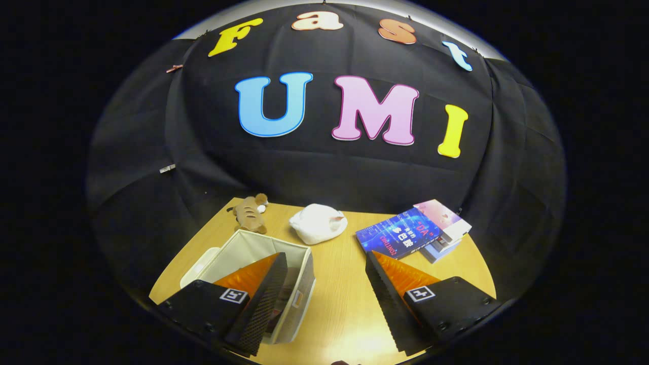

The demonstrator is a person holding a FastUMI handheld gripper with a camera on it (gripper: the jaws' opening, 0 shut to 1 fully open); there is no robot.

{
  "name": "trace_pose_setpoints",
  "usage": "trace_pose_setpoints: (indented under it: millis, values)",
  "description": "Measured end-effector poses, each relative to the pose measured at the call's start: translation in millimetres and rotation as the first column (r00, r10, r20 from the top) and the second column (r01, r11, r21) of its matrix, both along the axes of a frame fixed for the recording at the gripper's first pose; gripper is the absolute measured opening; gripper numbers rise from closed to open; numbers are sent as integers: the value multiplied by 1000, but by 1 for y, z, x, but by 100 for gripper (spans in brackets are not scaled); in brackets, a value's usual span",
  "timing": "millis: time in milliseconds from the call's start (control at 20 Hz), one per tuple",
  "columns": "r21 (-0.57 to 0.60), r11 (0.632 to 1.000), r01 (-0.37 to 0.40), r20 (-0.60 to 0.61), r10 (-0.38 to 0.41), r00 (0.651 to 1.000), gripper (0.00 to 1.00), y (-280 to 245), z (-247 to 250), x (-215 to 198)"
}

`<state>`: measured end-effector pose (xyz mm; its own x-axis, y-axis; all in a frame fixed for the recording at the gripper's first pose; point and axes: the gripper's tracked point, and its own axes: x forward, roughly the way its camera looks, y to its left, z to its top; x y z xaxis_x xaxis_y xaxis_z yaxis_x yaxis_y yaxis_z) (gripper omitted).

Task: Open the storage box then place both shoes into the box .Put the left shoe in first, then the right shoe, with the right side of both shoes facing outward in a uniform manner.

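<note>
Gripper view. We see the fingers (324, 299) spread wide apart and released, grasping nothing; bare worktop (339, 304) lies between them. The left finger (263, 299) stands in front of the storage box (304, 284), overlapping its near wall; we cannot tell whether it touches the box or hangs above it.

Task status. The storage box sits near the left edge of the worktop with its top open; a pale panel (200, 268), which we judge to be the lid, lies against its left side. We therefore judge the opening step as done. Dark shapes (286, 299) show inside the box beside the left finger, but the finger hides most of the interior, so we cannot tell whether they are a shoe, two shoes or shadow. No shoe lies on the visible worktop. Whether the placing steps are finished, and which way the shoes face, cannot be confirmed from here.

Other items. A small plush toy (250, 211) lies at the far left corner of the worktop. A white bundle (318, 223) rests near the far edge, beyond the box. A stack of books (413, 233) lies toward the far right corner, just beyond the right finger (390, 299).
</note>
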<state>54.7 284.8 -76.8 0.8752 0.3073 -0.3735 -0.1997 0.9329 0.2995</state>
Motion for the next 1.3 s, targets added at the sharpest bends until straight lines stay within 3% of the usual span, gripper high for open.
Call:
trace_pose_setpoints:
  millis: [350, 750, 1300]
  values:
    - [-17, 1000, 18, 155, -16, 988, 98, -90, 21, -22]
    - [-14, 999, 44, 243, -39, 969, 98, -174, 14, -28]
    - [-18, 1000, -10, 311, 15, 950, 98, -191, 1, -39]
